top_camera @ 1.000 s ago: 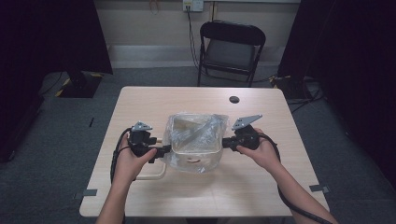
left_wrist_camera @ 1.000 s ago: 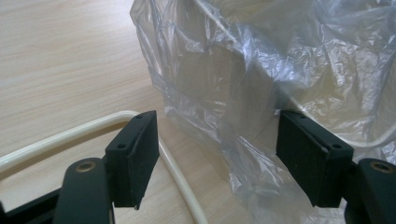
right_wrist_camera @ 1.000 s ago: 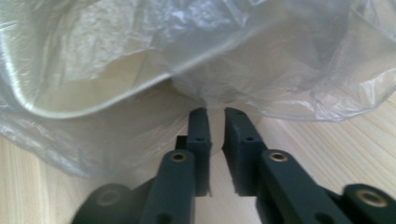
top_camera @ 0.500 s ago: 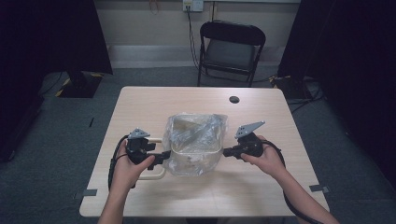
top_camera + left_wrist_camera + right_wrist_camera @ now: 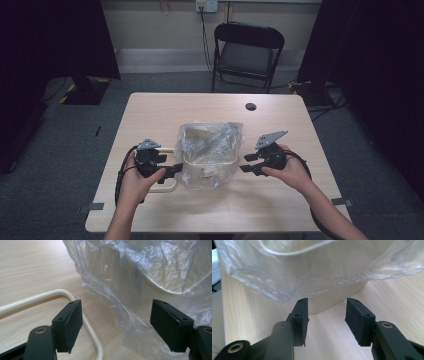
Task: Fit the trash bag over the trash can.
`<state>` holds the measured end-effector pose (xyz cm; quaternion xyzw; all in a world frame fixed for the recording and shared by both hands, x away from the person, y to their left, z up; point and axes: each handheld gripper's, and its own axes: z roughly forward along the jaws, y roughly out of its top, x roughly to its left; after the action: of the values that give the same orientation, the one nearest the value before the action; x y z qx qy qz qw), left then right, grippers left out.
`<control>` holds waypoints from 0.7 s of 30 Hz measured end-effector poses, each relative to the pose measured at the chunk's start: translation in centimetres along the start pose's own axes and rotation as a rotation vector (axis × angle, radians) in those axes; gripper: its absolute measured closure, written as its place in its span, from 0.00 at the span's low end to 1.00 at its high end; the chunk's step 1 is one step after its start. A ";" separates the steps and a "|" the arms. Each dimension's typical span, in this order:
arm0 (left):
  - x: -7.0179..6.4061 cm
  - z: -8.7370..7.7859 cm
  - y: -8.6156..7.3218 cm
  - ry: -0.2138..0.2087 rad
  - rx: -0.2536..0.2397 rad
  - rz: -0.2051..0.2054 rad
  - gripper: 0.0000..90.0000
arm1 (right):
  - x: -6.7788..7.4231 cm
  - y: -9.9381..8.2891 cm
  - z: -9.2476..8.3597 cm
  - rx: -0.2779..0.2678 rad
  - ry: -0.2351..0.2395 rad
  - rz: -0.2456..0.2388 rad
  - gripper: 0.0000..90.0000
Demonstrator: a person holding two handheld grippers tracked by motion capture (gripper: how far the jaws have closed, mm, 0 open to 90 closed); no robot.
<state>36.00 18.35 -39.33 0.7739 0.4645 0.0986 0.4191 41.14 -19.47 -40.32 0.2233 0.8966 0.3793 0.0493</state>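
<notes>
A cream plastic bin stands mid-table with a clear plastic bag draped over it. My left gripper sits at the bin's left side, open. In the left gripper view the bag hangs in the wide gap of the left gripper, and neither pad presses on it. My right gripper is just right of the bin. Its jaws have just been opening, and nothing lies between them. In the right gripper view the right gripper points at the bin's base, below the bag's loose edge.
A cream loop handle lies flat on the table under my left gripper, and the handle curves past the left pad. A small black disc sits near the far edge. A folding chair stands behind the table.
The right gripper has opened, let go of the bag's right edge and drawn slightly away from it. Both hands sit a little nearer the front edge.
</notes>
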 end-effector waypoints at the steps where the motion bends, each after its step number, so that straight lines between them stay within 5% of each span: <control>1: 0.0 0.0 0.0 0.000 0.000 0.000 0.28 | 0.0 0.0 0.0 0.000 0.000 0.000 0.54; 2: -0.2 -0.2 0.1 0.001 -0.002 0.002 0.28 | 0.2 0.2 -0.5 -0.019 0.005 -0.005 0.42; 6: -0.6 -0.3 0.5 -0.007 0.000 0.012 0.28 | 0.6 0.9 -0.7 -0.052 0.029 0.009 0.34; 11: -0.7 0.1 0.6 -0.017 0.007 0.016 0.28 | 1.0 1.7 0.1 -0.043 0.043 0.009 0.40; 16: -0.8 0.7 0.5 -0.022 0.011 0.024 0.29 | 1.5 2.4 1.6 0.012 0.026 -0.007 0.64; 21: -0.7 1.3 0.5 -0.027 0.007 0.012 0.29 | 1.3 2.6 2.0 0.004 0.051 0.023 0.88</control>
<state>36.64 16.98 -39.56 0.7795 0.4544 0.0890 0.4218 41.39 -15.98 -39.84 0.2237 0.8956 0.3839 0.0216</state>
